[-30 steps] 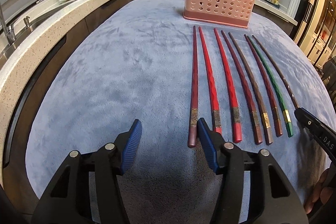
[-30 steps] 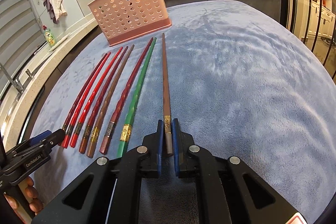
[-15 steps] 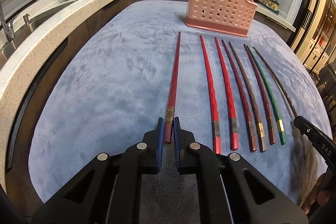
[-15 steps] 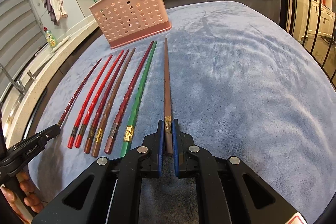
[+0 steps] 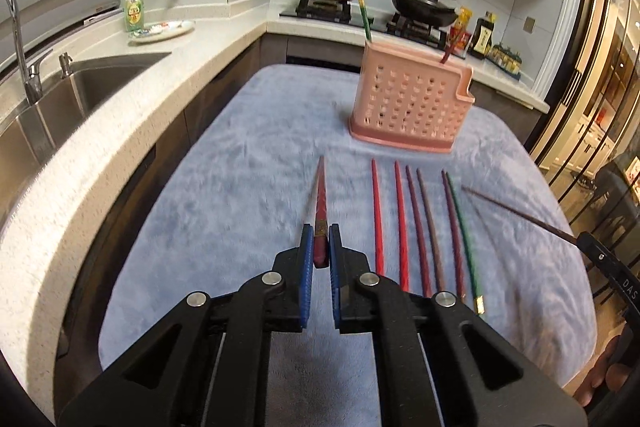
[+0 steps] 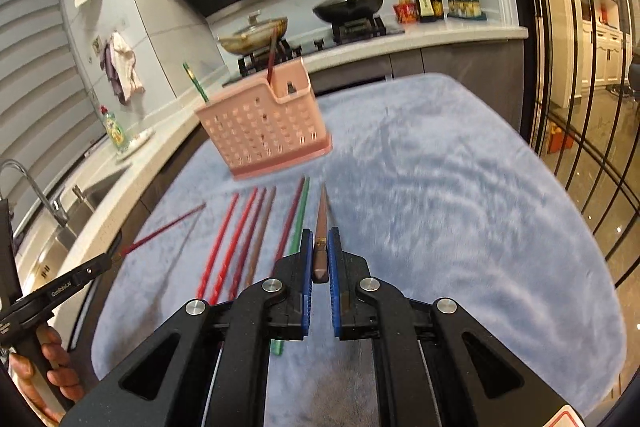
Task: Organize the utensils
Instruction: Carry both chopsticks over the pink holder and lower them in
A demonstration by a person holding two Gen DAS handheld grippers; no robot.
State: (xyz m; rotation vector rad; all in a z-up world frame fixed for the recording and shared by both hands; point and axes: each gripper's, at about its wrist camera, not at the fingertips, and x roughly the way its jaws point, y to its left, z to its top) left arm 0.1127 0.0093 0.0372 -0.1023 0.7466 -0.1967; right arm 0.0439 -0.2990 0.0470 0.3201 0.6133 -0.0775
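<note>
Evidently left gripper (image 5: 320, 247) pinching red chopstick (image 5: 321, 193), right gripper (image 6: 320, 251) pinching brown chopstick (image 6: 322, 215), both aimed twelve o'clock toward pink holder (image 5: 408, 103) for insertion.

Six slender lacquered chopsticks (image 5: 420, 227) are counted lying on the one blue-grey plush cloth (image 5: 240, 187), to the right of the left gripper (image 5: 319, 239) jaws and to the left of the right gripper (image 6: 320, 239) jaws. One dark red chopstick (image 5: 321, 223) is clamped between the former, one brown chopstick (image 6: 321, 227) between the latter. Two more chopsticks (image 5: 363, 15) are seen upright in the single pink perforated plastic holder (image 5: 408, 107), beyond both jaws.
</note>
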